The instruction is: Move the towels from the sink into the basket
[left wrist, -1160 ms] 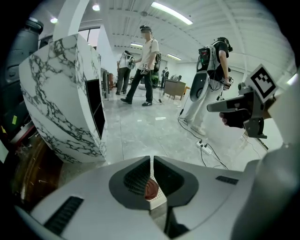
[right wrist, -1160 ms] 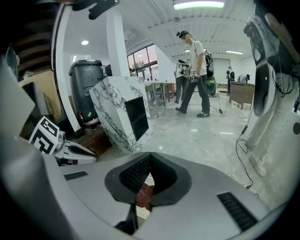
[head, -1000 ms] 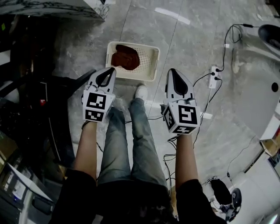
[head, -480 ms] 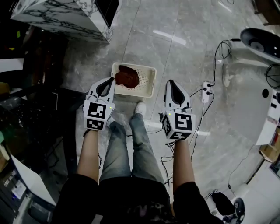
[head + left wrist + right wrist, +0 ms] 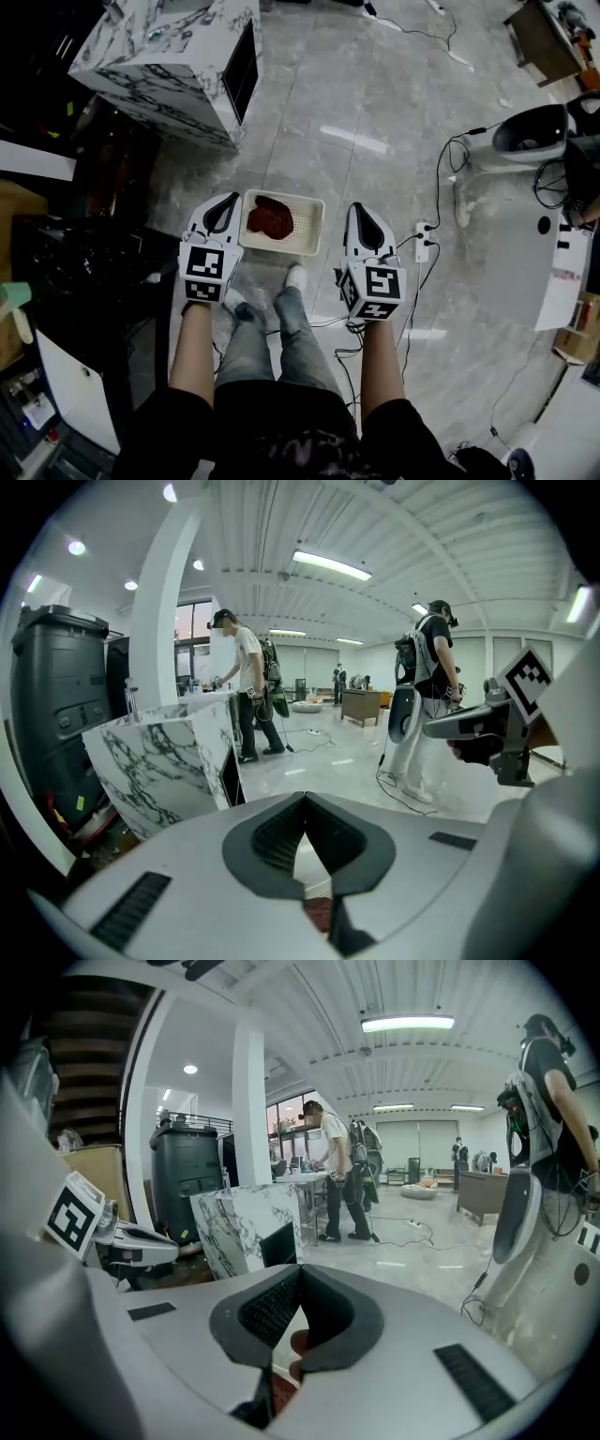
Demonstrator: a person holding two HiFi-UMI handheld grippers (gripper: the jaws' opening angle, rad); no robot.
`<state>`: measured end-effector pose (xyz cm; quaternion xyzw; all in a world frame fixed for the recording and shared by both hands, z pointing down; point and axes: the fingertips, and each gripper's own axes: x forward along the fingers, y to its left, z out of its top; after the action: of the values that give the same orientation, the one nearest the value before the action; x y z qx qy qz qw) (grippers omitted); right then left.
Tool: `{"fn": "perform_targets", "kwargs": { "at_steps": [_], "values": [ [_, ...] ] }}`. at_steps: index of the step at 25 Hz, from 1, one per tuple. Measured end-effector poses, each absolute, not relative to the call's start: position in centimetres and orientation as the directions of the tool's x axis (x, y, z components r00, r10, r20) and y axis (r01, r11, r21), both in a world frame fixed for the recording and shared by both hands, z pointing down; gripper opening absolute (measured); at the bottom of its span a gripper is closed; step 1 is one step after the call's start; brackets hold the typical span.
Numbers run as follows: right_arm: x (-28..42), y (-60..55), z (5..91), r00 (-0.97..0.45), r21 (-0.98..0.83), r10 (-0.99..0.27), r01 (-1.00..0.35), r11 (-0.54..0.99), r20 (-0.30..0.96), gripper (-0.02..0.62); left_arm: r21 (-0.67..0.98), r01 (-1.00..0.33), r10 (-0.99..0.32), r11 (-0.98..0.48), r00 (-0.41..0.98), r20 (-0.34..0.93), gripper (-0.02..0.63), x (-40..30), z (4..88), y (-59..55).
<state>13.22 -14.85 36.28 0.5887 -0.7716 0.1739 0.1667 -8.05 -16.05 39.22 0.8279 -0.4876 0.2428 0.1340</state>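
The head view looks from high up, steeply down past the wearer's arms [image 5: 192, 352] and legs [image 5: 272, 347] to the floor [image 5: 375, 122]. The basket [image 5: 311, 225] lies far below, small, between the left gripper [image 5: 229, 199] and right gripper [image 5: 357, 210]. Each gripper view sits close behind its own jaws and faces forward across the room, nearly level. Both take in the marble block [image 5: 169, 761] at left, the white pillar [image 5: 155, 639] and a person [image 5: 246, 691] at a counter beyond — and each catches the other gripper at its edge. The block also shows top left in the head view.
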Motion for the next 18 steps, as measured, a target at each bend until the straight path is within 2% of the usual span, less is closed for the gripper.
{"fn": "perform_targets", "kwargs": {
  "at_steps": [18],
  "values": [
    [11.8,-15.7,20.0,-0.29,-0.054,-0.91,-0.956,0.288,0.297,0.015,-0.077,-0.918,-0.877,-0.388,0.343,0.337,0.015,-10.6,20.6,-16.6]
  ]
}}
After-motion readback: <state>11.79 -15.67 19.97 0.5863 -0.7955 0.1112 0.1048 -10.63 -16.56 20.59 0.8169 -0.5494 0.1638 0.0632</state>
